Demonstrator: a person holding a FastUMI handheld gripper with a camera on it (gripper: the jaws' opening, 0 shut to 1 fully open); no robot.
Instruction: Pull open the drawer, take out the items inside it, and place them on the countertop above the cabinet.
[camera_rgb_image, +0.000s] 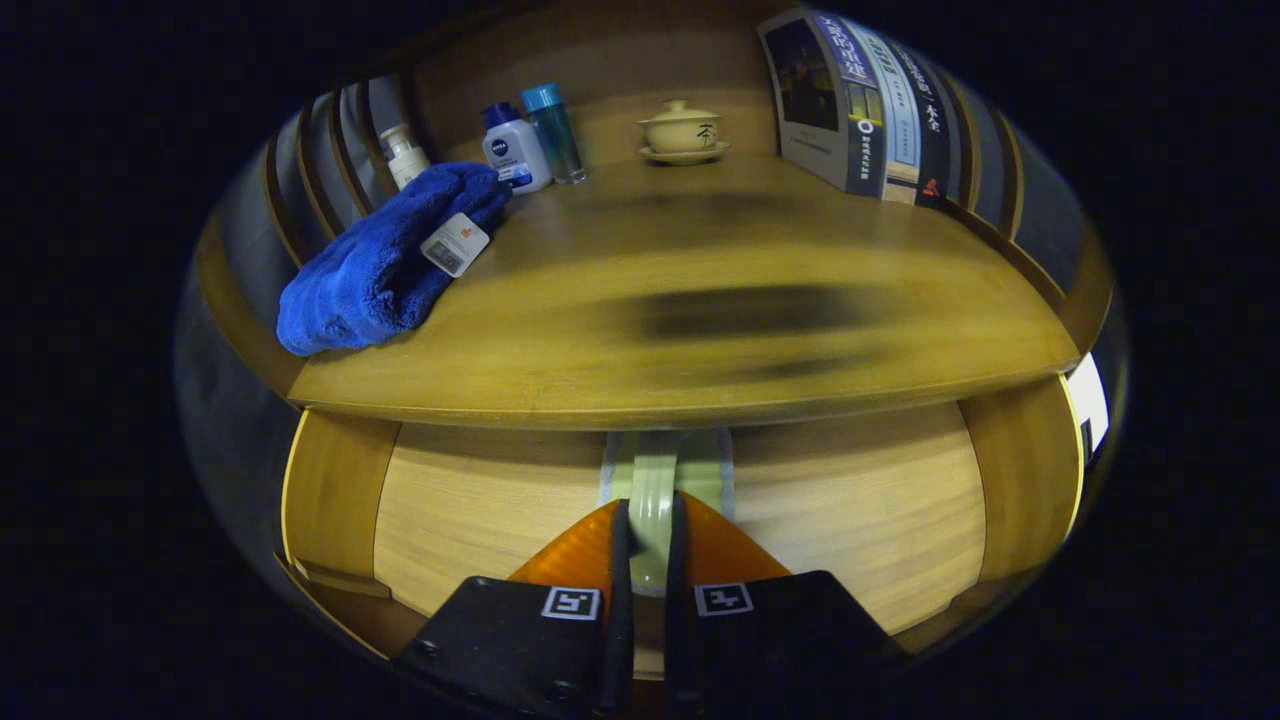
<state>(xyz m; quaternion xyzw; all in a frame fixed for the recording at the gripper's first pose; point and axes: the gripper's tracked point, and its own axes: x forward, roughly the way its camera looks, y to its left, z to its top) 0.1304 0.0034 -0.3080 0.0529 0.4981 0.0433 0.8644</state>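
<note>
At the upper left a soft, fluffy blue towel (385, 262) with a tag lies on the smooth wooden worktop (700, 320); behind it stand three small bottles (517, 150), then a round lidded cup (683, 130) and upright books (860, 105) at upper right. The worktop's middle is open. Under its curved front edge, the pale-grained drawer (480, 510) carries a narrow glossy handle (652, 500); the gripper (648, 545) has its fingers clamped on it.

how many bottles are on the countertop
3, all at the back: a small white bottle behind the blue towel, a white and blue bottle, and a teal bottle beside it.
</note>
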